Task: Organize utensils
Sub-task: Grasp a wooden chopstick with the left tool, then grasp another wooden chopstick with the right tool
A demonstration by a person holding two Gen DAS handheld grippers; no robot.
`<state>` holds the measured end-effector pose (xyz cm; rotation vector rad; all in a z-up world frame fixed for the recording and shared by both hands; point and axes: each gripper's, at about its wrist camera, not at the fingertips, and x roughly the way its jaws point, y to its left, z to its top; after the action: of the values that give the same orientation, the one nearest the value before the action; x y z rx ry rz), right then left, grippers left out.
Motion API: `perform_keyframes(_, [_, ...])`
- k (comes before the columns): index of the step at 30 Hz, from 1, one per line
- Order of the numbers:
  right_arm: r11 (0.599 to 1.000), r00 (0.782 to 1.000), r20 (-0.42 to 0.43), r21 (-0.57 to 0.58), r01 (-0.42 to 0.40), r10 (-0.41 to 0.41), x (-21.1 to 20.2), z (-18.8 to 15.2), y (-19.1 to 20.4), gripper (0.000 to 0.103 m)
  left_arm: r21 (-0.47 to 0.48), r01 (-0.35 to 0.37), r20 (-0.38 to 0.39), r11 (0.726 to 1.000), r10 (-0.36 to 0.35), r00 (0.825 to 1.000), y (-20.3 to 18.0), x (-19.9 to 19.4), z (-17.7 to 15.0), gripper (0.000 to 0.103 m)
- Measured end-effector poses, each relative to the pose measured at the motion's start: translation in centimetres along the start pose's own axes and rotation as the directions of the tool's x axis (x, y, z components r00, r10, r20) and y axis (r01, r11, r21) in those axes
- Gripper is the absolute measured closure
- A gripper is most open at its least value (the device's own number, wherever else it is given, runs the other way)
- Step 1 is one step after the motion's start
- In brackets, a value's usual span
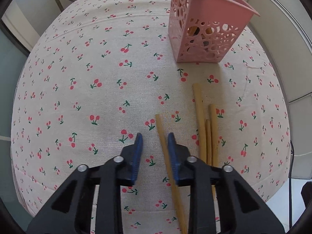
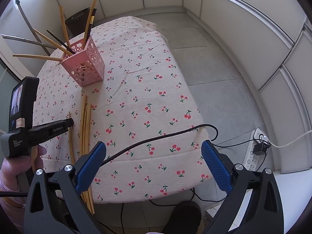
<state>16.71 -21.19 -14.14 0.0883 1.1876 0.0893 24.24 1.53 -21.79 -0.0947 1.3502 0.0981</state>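
Observation:
A pink perforated holder point(image 1: 204, 39) stands at the back of the table with several chopsticks upright in it; it also shows in the right wrist view point(image 2: 87, 70). One loose wooden chopstick point(image 1: 160, 130) lies between the pads of my left gripper point(image 1: 155, 136), against the right pad, with a clear gap to the left pad. Three more chopsticks point(image 1: 201, 120) lie just to the right of that gripper. My right gripper point(image 2: 154, 150) hangs wide open above the table's near edge with nothing between its fingers. From there the left gripper point(image 2: 71, 123) is seen pointing down at the single chopstick point(image 2: 70, 144).
A cherry-print tablecloth point(image 2: 146, 78) covers the table. A black cable point(image 2: 156, 137) runs across its near right part and drops to a power strip point(image 2: 255, 150) on the tiled floor. A person's hand point(image 2: 11, 167) holds the left gripper's handle. White cabinets surround the table.

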Motion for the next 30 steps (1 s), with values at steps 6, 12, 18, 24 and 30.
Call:
perform_keyframes(6, [1.0, 1.0, -0.01, -0.002, -0.015, 0.015, 0.7, 0.4, 1.0, 0.008, 0.021, 0.02, 0.0, 1.0, -0.02, 1.0, 1.2, -0.6, -0.5, 0.099])
perform_keyframes(12, [0.999, 1.0, 0.01, -0.044, -0.023, 0.023, 1.3, 1.6, 3.5, 0.008, 0.025, 0.036, 0.025, 0.999, -0.036, 0.999, 3.3, -2.6, -1.4, 0.099])
perform_keyframes(18, [0.997, 0.997, -0.018, -0.037, -0.07, 0.069, 3.6, 3.3, 5.3, 0.009, 0.0, 0.057, 0.043, 0.998, -0.057, 0.997, 6.0, -4.8, -1.5, 0.099])
perform_keyframes(24, [0.982, 0.981, -0.078, 0.07, -0.175, 0.18, 7.3, 4.6, 5.9, 0.021, -0.024, 0.065, 0.054, 0.998, -0.064, 0.996, 6.3, -5.9, -2.7, 0.099])
perform_keyframes(30, [0.979, 0.976, -0.112, 0.103, -0.175, 0.187, 9.5, 5.3, 7.4, 0.031, -0.032, 0.073, 0.062, 0.997, -0.071, 0.996, 6.5, -6.0, -2.7, 0.098])
